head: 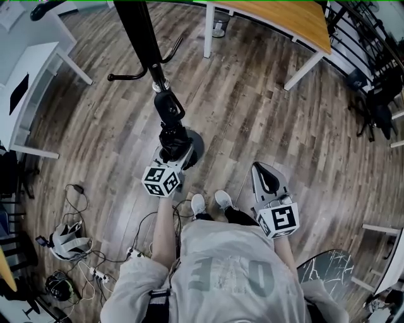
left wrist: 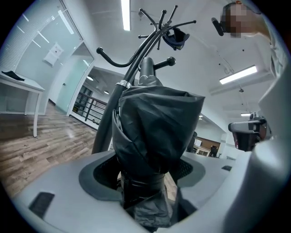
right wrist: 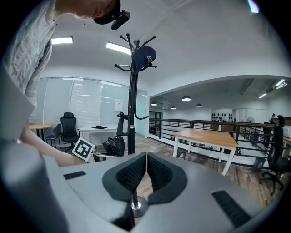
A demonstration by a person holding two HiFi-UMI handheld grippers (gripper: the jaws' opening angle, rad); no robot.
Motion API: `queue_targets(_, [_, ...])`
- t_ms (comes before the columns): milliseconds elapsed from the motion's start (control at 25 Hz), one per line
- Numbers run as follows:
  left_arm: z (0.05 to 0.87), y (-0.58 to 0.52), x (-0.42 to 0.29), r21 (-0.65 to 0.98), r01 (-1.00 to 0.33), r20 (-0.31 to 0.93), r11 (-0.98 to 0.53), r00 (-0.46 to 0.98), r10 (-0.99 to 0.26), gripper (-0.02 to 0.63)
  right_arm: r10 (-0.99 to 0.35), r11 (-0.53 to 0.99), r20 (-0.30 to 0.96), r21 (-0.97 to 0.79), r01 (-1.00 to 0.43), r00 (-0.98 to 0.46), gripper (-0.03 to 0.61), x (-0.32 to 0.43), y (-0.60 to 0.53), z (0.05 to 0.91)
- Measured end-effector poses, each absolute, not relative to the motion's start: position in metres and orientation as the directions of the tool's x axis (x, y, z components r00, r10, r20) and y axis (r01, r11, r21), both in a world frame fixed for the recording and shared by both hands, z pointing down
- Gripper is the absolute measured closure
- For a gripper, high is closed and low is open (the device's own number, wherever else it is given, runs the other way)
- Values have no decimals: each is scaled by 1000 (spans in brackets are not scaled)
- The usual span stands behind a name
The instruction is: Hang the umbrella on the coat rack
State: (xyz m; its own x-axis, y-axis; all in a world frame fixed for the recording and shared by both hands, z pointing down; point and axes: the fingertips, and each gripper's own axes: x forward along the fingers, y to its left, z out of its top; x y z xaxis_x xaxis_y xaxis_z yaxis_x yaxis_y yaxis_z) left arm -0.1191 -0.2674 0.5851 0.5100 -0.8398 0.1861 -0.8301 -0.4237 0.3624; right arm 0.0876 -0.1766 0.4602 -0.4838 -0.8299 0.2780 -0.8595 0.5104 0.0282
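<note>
My left gripper [head: 172, 156] is shut on a folded black umbrella [head: 170, 123], held upright with its handle end up. In the left gripper view the umbrella's bunched fabric [left wrist: 154, 136] fills the space between the jaws. The black coat rack pole [head: 142, 38] rises just beside it, with a silver ring [head: 156, 85] and low curved hooks [head: 126, 76]. The umbrella handle [right wrist: 120, 122] stands left of the pole [right wrist: 132, 91], close under a low hook [right wrist: 142, 117]. A dark cap [right wrist: 144, 57] hangs on the rack's top hooks. My right gripper [head: 265, 176] is shut and empty, low at the right.
The rack's round base [head: 194, 148] sits on the wood floor by the person's shoes [head: 208, 202]. A wood-topped white table [head: 278, 19] stands behind, a white desk [head: 31, 69] at the left. Cables and a power strip [head: 95, 271] lie at lower left. Black chairs [head: 379, 101] are at the right.
</note>
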Motion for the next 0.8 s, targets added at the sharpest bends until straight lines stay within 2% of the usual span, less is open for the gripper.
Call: queue_targets(800, [597,-293,-145,389,-852,159,-351,438,-885,298,-833,514,252,27,-857,-492,546,95,-177,449])
